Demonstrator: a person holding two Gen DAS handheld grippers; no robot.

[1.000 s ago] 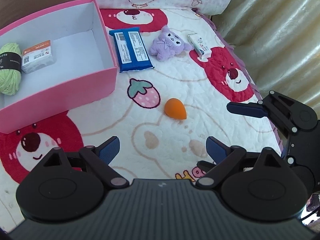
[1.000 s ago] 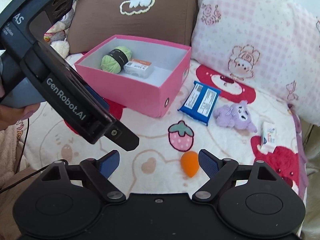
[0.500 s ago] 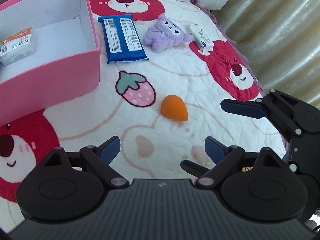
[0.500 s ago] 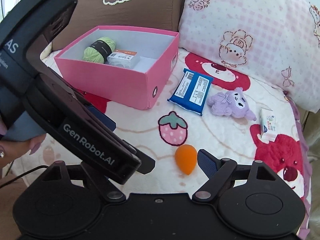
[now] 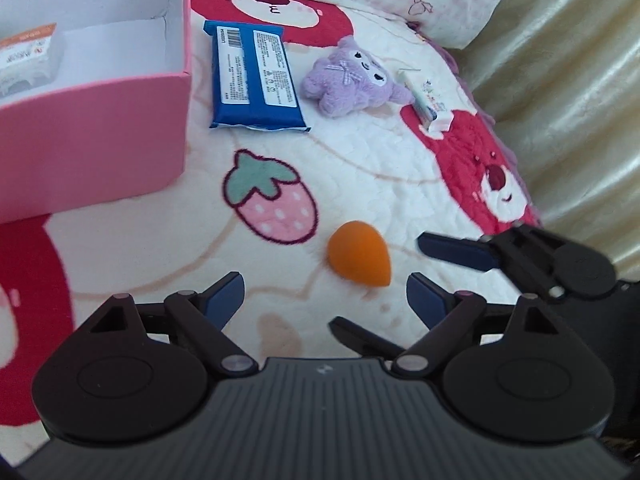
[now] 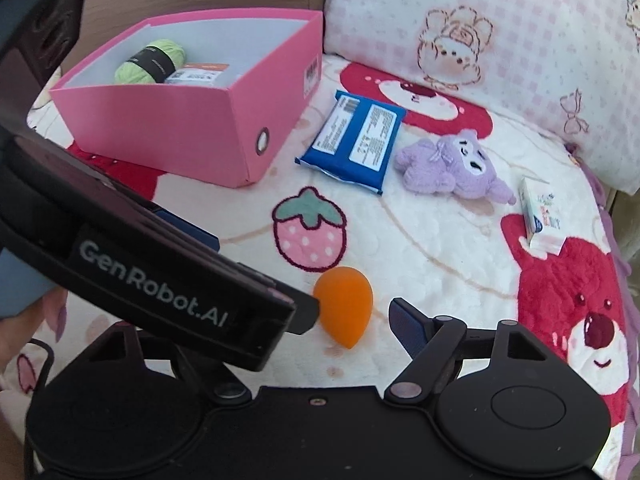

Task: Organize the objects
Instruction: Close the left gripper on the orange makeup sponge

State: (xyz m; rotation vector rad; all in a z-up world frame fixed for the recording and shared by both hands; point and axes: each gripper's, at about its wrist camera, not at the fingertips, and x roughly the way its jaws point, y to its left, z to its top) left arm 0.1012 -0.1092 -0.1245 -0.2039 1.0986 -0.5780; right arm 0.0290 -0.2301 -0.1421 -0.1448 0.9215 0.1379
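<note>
bright, soft daylight, faint shadows, slight motion blur, strong fisheye bending at the edges

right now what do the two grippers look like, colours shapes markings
Both are matte black with ribbed bodies, round pivot discs and angled linkages ending in dark blue pads. The left gripper shows white GenRobot.AI lettering along its side in the right wrist view, plus a blue-grey handle. The right gripper looks the same build.

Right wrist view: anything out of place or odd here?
Yes: both the left gripper and the right gripper converge, jaws open, on one orange sponge, crowding each other. Nothing looks spilled or damaged.
</note>
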